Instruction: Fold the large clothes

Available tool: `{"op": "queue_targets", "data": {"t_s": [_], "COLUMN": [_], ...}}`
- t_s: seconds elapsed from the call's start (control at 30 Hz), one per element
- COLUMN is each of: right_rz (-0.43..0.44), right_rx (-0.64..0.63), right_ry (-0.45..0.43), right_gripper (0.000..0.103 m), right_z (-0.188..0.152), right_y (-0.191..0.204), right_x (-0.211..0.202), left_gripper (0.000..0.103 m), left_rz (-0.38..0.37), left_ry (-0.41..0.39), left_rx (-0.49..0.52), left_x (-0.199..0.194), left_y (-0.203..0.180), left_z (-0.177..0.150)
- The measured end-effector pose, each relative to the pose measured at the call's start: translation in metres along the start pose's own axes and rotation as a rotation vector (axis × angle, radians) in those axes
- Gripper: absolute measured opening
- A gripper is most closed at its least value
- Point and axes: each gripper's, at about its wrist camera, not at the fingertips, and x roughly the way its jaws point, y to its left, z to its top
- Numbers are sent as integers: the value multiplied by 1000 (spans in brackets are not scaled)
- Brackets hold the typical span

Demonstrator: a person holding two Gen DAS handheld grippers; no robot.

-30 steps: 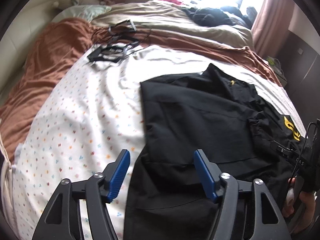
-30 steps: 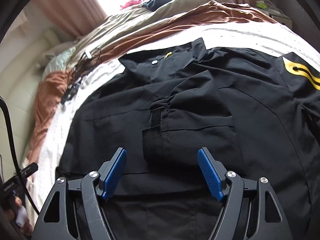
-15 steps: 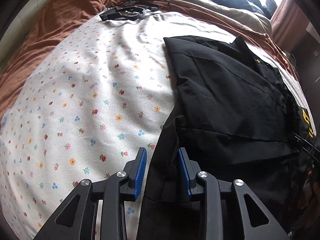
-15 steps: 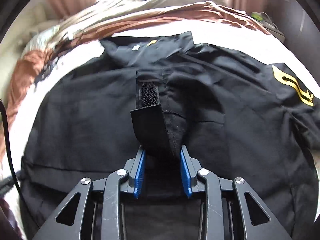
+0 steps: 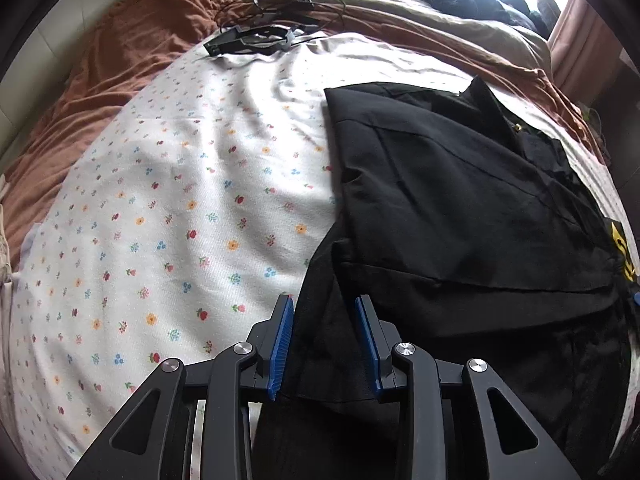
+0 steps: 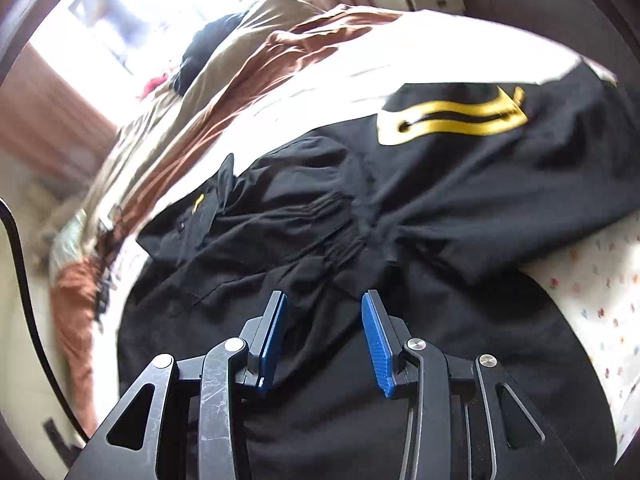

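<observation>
A large black jacket [image 5: 460, 208] with a yellow emblem [image 6: 452, 120] lies spread on a floral white sheet [image 5: 168, 208] on the bed. My left gripper [image 5: 324, 340] is shut on the jacket's lower left hem, with black cloth between its blue pads. My right gripper [image 6: 324, 332] is shut on a bunched fold of the jacket [image 6: 344, 240] near its middle, with cloth drawn up between the pads. One sleeve is folded across the jacket's front.
A black frame with cables [image 5: 256, 36] lies at the far edge of the sheet. Brown [image 5: 132, 52] and beige [image 5: 400, 12] blankets cover the back of the bed, with dark clothes [image 5: 472, 0] by the window. A curtain [image 6: 52, 108] hangs at the left.
Both grippers went from wide open to shut on the jacket. The right gripper has since swung to the right with its fold of cloth, so its view now tilts toward the emblem.
</observation>
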Motion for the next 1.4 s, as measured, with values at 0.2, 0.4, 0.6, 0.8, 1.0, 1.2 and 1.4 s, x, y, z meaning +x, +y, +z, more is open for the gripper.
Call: {"op": "queue_targets", "data": {"t_s": [0.2, 0.4, 0.6, 0.8, 1.0, 1.2, 1.4], "right_rz": [49, 59, 44, 28, 19, 26, 16], "right_rx": [130, 223, 297, 419, 478, 492, 479], "right_ry": [-9, -46, -101, -136, -163, -160, -188], "right_gripper": [40, 61, 61, 61, 59, 46, 9], "right_z": [6, 15, 28, 34, 42, 43, 50], "right_y": [-50, -93, -137, -192, -234, -253, -256], "right_x": [-24, -40, -54, -64, -68, -60, -50], "left_gripper": [50, 81, 81, 81, 81, 81, 81], "left_rz": [-61, -107, -165, -233, -236, -232, -262], "left_ry": [-47, -128, -153, -194, -205, -184, -160], "left_rx": [13, 68, 69, -8, -6, -21, -86], "left_x": [-32, -64, -84, -96, -92, -69, -48], "left_y": [-34, -85, -133, -170, -200, -210, -201], "left_z": [0, -6, -12, -19, -33, -45, -49]}}
